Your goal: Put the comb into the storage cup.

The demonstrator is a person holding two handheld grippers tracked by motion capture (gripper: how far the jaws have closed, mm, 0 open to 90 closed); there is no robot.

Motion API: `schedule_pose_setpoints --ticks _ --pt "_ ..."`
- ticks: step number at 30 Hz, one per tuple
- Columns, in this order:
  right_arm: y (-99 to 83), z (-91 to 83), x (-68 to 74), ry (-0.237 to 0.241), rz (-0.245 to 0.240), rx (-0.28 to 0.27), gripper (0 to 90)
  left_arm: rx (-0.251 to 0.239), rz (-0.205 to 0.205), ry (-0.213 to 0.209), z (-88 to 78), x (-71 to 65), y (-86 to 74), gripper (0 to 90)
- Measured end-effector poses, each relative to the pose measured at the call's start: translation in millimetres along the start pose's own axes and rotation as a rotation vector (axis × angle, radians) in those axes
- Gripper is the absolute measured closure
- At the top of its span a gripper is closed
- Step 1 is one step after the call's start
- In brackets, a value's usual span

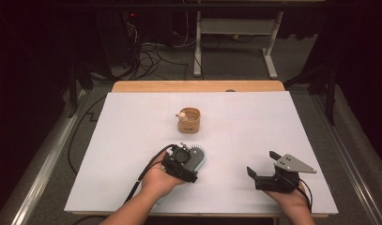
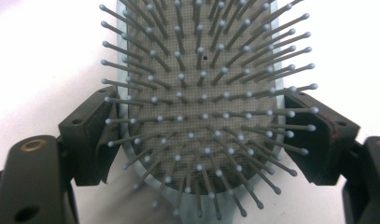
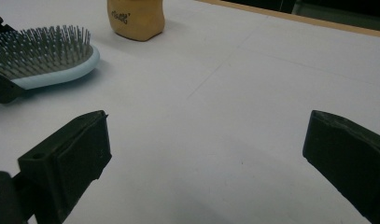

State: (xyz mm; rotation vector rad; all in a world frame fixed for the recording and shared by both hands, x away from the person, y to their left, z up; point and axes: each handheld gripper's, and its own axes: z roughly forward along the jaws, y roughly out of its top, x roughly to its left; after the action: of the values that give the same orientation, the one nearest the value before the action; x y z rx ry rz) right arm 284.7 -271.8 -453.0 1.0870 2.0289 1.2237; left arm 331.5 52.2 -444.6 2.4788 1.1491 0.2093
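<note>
A pale blue hairbrush [image 1: 199, 158] with grey bristles lies bristles-up on the white table sheet [image 1: 132, 140], left of centre near the front. My left gripper [image 1: 186, 157] is shut on it. In the left gripper view the two black jaws press the sides of the hairbrush [image 2: 197, 70] across its paddle, and the left gripper [image 2: 197, 135] holds it just off the sheet or on it; I cannot tell which. My right gripper [image 1: 261, 162] rests at the front right, open, with nothing between its jaws [image 3: 204, 149]. From the right gripper view the hairbrush [image 3: 47, 60] lies at far left.
A tan cup [image 1: 189, 121] with a small pale figure [image 1: 182, 115] on its rim stands behind the brush; the cup [image 3: 136, 18] also appears at the top of the right gripper view. The table's wooden far edge [image 1: 198, 86] borders the sheet.
</note>
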Motion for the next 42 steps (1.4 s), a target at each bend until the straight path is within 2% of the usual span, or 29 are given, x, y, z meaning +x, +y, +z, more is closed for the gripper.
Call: schedule_pose_setpoints --ticks 9,12,22,30,35,42 --pt "0.0 0.0 0.1 -0.001 0.0 0.0 1.5 -0.035 0.004 -0.028 -12.5 4.4 -2.3 20.7" --pt "0.1 -0.2 0.1 -0.002 0.001 -0.001 1.5 -0.053 0.015 -0.024 -17.9 5.4 -4.1 20.8" --pt "0.1 -0.3 0.3 -0.003 0.002 0.0 1.5 -0.131 0.002 -0.022 -37.2 13.8 -9.6 20.8" --pt "0.3 -0.7 0.5 -0.001 0.001 -0.005 1.5 -0.189 -0.019 -0.026 -47.1 21.9 -16.8 20.8" --pt "0.2 -0.8 0.5 -0.002 0.003 -0.007 1.5 -0.243 -0.035 -0.032 -53.5 28.8 -23.6 20.8" --pt "0.3 -0.7 0.6 -0.001 0.002 -0.012 1.4 -0.282 -0.059 -0.04 -56.6 40.0 -36.3 20.8"
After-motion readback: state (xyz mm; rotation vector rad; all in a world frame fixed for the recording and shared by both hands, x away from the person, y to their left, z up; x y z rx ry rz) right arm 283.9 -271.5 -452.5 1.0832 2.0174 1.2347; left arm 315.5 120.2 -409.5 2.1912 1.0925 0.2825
